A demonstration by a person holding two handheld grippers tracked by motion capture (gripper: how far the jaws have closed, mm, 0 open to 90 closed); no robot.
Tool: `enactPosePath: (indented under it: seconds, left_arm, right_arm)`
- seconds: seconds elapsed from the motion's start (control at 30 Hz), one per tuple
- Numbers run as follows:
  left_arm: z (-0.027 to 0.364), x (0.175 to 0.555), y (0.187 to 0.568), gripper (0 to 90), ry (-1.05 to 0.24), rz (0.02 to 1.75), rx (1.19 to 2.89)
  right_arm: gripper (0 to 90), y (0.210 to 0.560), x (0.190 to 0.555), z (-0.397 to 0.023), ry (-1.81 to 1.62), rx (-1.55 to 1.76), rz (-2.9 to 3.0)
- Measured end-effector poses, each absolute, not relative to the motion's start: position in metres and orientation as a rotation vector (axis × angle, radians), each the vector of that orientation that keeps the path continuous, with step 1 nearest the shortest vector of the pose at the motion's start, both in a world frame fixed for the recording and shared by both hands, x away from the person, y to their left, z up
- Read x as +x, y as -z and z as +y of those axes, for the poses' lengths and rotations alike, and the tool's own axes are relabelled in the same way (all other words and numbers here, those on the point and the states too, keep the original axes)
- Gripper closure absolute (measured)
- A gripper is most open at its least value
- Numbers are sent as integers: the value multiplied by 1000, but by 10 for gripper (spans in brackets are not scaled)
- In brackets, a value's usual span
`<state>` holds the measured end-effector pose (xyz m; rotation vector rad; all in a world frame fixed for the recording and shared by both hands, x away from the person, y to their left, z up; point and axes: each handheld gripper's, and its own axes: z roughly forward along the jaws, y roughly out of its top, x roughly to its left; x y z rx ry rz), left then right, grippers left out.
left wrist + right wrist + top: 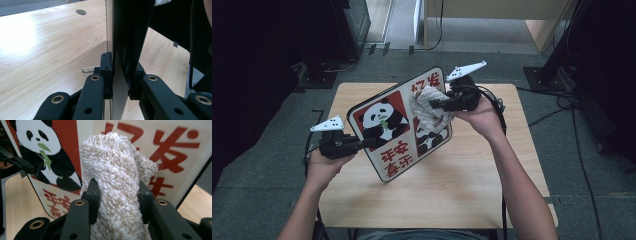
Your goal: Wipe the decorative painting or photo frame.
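Nearest the person, the left gripper point(362, 144) pinches the lower left edge of the panda sign board point(384, 120), its jaws clamped on either face of the panel (seen edge-on in the left gripper view point(125, 45)), holding it tilted above the wooden table point(452, 185). Farther off, the right gripper point(436, 105) has its jaws closed on a fluffy white cloth point(117, 182), which is pressed against the board's printed front beside the red characters
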<state>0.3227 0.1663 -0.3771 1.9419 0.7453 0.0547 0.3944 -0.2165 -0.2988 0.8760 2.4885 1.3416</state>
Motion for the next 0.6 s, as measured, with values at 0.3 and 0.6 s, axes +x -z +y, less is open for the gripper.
enactPosePath:
  seconds: [0.3,0.6]
  left_arm:
    - [166,322,377,793,-59,749,1943]
    - [166,321,377,793,-60,748,1943]
  right_arm:
    - [649,310,393,-220,-1332,890,2499]
    - [649,322,390,-221,-1340,896,2500]
